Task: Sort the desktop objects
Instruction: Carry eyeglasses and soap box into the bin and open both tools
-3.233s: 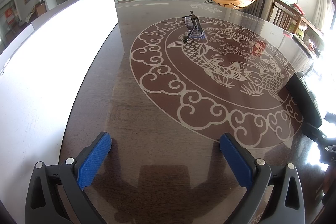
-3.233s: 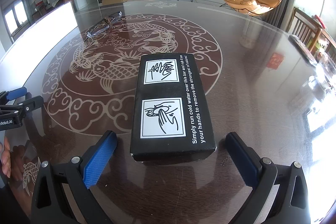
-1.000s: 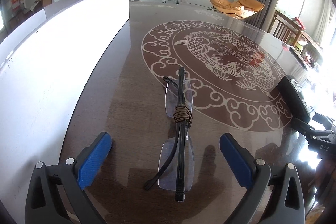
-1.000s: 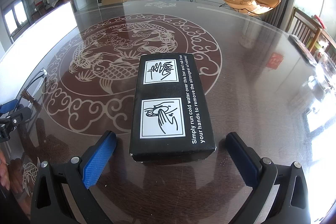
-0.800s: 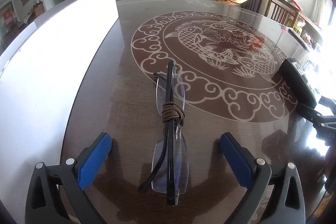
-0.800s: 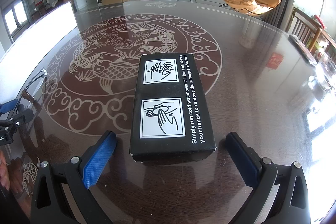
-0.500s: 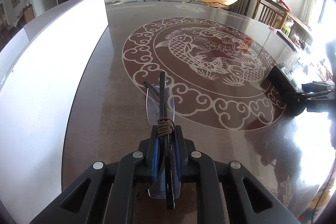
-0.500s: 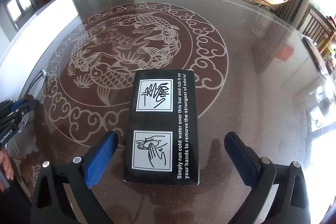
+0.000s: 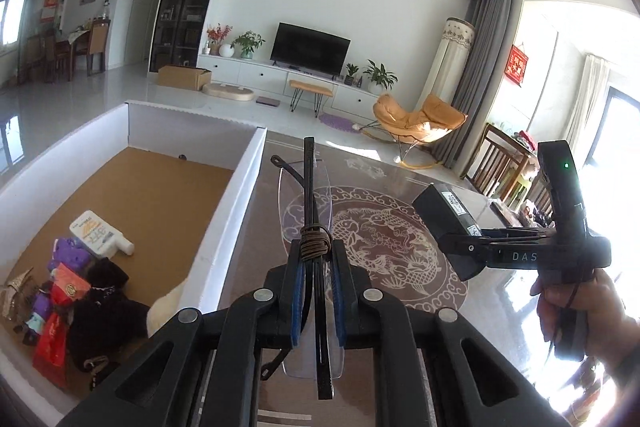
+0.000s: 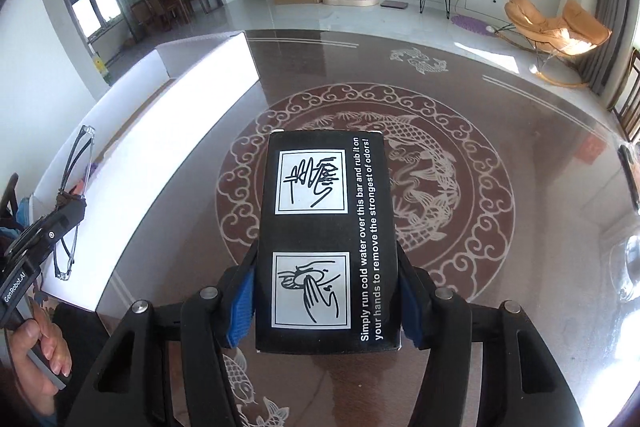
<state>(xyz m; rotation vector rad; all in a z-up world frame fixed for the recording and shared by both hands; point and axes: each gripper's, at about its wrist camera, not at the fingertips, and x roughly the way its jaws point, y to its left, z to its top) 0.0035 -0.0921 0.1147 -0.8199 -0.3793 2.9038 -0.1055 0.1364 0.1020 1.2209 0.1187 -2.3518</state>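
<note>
I have both things up off the bench (image 10: 500, 115) now. My left hand-held gripper (image 9: 316, 301) is shut tight on the folded glasses (image 9: 308, 211), with a brown cord wrapped round their middle. The glasses stick out in front of the pads, up in the air, close to the wall of the big white box (image 9: 240, 195).

My right hand-held gripper (image 10: 326, 301) has the black box (image 10: 326, 227) between its blue pads. The jaws are closing, and the pads press on both long sides of it. From the left camera I can see the black box hanging in the air over the fish picture on the bench.

Inside the white box some things lie in a pile already: a white tube (image 9: 100, 233), some red and purple packets (image 9: 60, 279) and a black fluffy thing (image 9: 100, 307). So I think part of the sorting is done.

What is left, as far as I can tell: carry the glasses over the wall and put them down inside, then do the same with the black box. The rest of the bench looks bare to me, so I think these two may be the last things. I cannot see every corner, though
</note>
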